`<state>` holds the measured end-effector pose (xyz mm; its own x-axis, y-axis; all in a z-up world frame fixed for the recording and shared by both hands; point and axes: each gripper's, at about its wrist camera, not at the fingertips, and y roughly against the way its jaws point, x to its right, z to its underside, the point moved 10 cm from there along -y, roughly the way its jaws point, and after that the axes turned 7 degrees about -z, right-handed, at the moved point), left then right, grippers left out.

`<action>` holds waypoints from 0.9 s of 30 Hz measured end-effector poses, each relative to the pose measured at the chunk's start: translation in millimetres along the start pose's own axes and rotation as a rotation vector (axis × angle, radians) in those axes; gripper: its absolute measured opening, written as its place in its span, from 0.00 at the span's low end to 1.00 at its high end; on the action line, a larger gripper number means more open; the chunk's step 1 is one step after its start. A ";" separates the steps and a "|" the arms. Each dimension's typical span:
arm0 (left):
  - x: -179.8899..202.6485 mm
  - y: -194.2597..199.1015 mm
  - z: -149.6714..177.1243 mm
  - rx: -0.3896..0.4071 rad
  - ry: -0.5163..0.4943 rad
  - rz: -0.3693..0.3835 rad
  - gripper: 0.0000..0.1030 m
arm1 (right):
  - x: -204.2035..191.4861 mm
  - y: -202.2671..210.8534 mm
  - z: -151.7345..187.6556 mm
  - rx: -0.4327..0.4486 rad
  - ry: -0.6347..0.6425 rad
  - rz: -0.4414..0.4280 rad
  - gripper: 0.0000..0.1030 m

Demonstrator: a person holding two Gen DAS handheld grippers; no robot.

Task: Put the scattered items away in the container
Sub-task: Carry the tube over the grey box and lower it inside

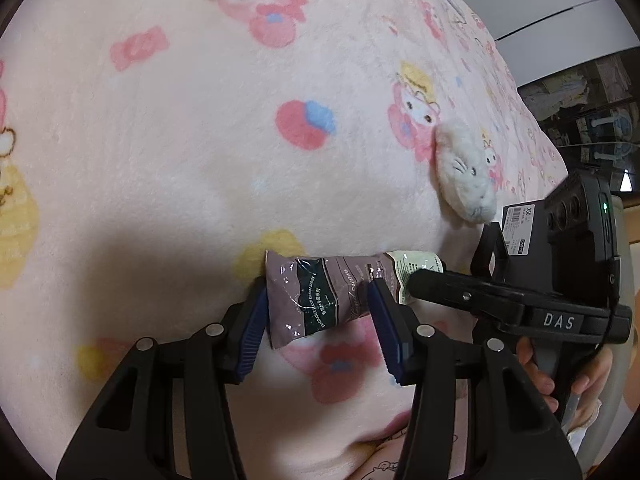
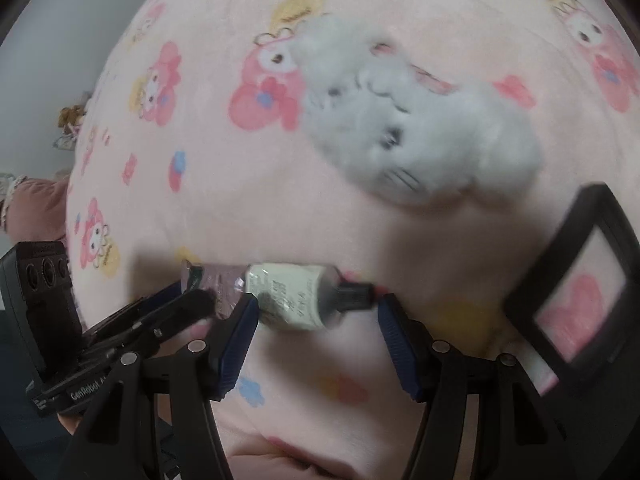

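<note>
A hand cream tube (image 1: 320, 292), mauve and dark green with a white label, hangs crosswise just above the pink cartoon blanket (image 1: 180, 140). My left gripper (image 1: 318, 296) is shut on its crimped half, one blue pad at the crimp and the other across the middle. In the right wrist view the tube's white end and black cap (image 2: 296, 300) sit between the blue pads of my right gripper (image 2: 316, 304), which stands open with a gap beside the cap. A fluffy white plush animal (image 2: 420, 128) lies on the blanket just beyond the tube. No container is clearly in view.
A black rectangular frame (image 2: 572, 292) with a price label (image 1: 516, 220) stands at the right, close to my right gripper. A hand (image 1: 536, 364) holds that gripper. The bed edge, white furniture (image 1: 560, 20) and shelves lie far right. A pink cushion (image 2: 36, 208) is at the left.
</note>
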<state>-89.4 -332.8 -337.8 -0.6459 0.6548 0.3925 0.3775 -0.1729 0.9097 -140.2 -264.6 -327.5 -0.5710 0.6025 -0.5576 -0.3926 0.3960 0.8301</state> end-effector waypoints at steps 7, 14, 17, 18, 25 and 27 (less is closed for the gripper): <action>22.4 39.3 -0.2 0.072 -0.075 -0.005 0.48 | -16.0 34.9 1.0 0.153 0.071 0.014 0.57; 88.6 94.1 1.7 0.142 -0.172 0.102 0.49 | -35.5 130.4 25.0 0.383 0.156 0.011 0.57; 135.3 106.9 10.4 0.161 -0.261 0.124 0.49 | -29.5 166.4 33.0 0.461 0.138 0.003 0.57; 151.3 109.6 14.5 0.165 -0.291 0.132 0.49 | -23.3 179.4 41.1 0.485 0.128 0.008 0.57; 267.3 101.6 60.9 0.106 -0.491 0.214 0.49 | 36.5 272.6 108.4 0.653 0.069 0.083 0.57; 292.4 83.1 81.0 0.046 -0.534 0.215 0.49 | 66.8 285.9 126.3 0.661 0.016 0.096 0.57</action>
<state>-193.1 -96.2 -158.4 -0.1313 0.8909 0.4347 0.4993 -0.3194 0.8054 -199.5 -23.6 -126.2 -0.5938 0.6481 -0.4769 0.1824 0.6857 0.7047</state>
